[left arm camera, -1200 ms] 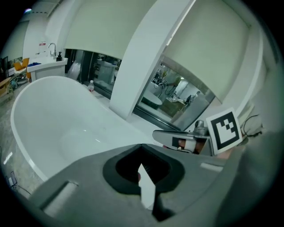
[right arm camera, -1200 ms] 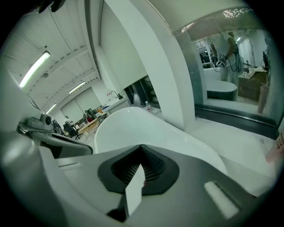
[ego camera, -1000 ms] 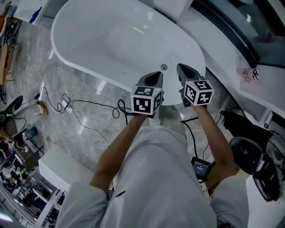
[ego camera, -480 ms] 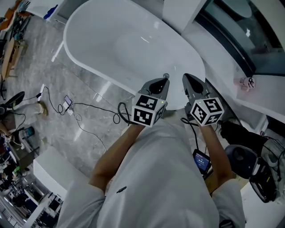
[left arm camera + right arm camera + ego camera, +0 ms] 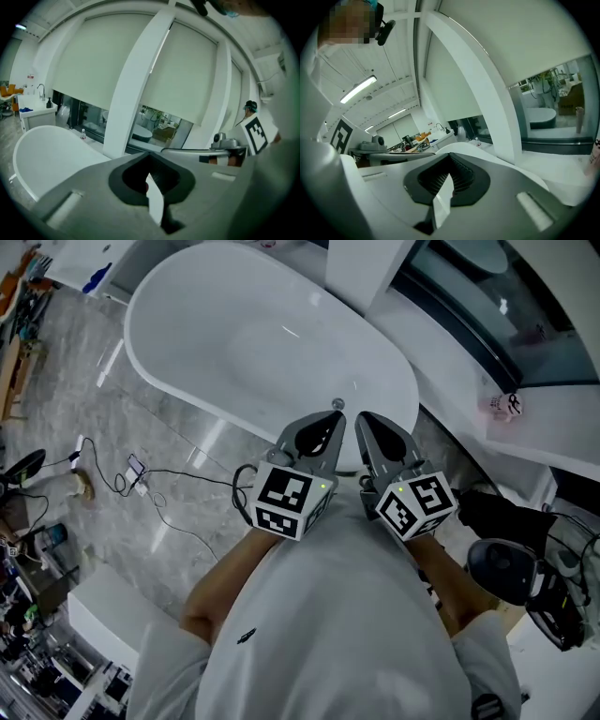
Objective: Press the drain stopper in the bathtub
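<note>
Since the left gripper (image 5: 333, 420) and right gripper (image 5: 364, 421) hover closed and empty, a tip could slip off the small drain stopper (image 5: 338, 405) at twelve o'clock onto the glossy bathtub (image 5: 169, 381).

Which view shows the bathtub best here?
The head view: the whole bathtub lies below, seen from above, with its rim and basin both visible. The left gripper view catches only one curved end at the left. The right gripper view shows only a white strip of rim low in the picture.
</note>
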### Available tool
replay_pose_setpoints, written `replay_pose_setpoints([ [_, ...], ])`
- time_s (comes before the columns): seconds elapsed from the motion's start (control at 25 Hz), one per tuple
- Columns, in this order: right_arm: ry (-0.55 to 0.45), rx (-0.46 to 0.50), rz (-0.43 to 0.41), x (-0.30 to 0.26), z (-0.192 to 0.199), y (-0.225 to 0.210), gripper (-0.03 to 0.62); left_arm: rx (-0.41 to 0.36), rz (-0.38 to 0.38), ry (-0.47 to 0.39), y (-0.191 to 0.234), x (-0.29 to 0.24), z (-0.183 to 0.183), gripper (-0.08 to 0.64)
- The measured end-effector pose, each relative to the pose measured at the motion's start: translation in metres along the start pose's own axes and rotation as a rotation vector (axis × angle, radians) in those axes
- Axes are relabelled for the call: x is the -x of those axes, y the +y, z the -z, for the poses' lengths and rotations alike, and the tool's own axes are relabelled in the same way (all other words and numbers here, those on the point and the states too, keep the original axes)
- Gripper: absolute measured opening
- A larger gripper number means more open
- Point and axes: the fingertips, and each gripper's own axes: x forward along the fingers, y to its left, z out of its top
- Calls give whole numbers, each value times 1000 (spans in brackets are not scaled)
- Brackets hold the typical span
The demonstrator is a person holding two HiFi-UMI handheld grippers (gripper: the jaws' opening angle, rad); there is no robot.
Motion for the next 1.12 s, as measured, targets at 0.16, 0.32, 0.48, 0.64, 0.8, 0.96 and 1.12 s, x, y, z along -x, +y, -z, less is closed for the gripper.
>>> replay_pose_setpoints([
  [0.16,-24,9,23,2,-2,7,-6,-54,-22,-21,1,5,-2,-2],
  [0.32,-48,20,33,3,-12,7,-6,-71,-63,-73,9,6,-16,-2],
  [0.48,-66,11,47,5,-17,5,-6,-77,-66,-95,12,4,-23,-2],
  [0.64,-77,10,59,14,-19,6,-6,-70,-48,-70,4,1,-16,-2],
  [0.8,-56,-29,56,16,-5,3,-6,-88,-20,-50,-5,-1,-6,-2],
  [0.96,-3,-48,-5,10,5,10,-6,-99,4,-44,-12,0,-3,-2],
  [1.12,31,-60,-31,10,11,11,-8,-65,-1,-39,-14,-3,1,-2],
])
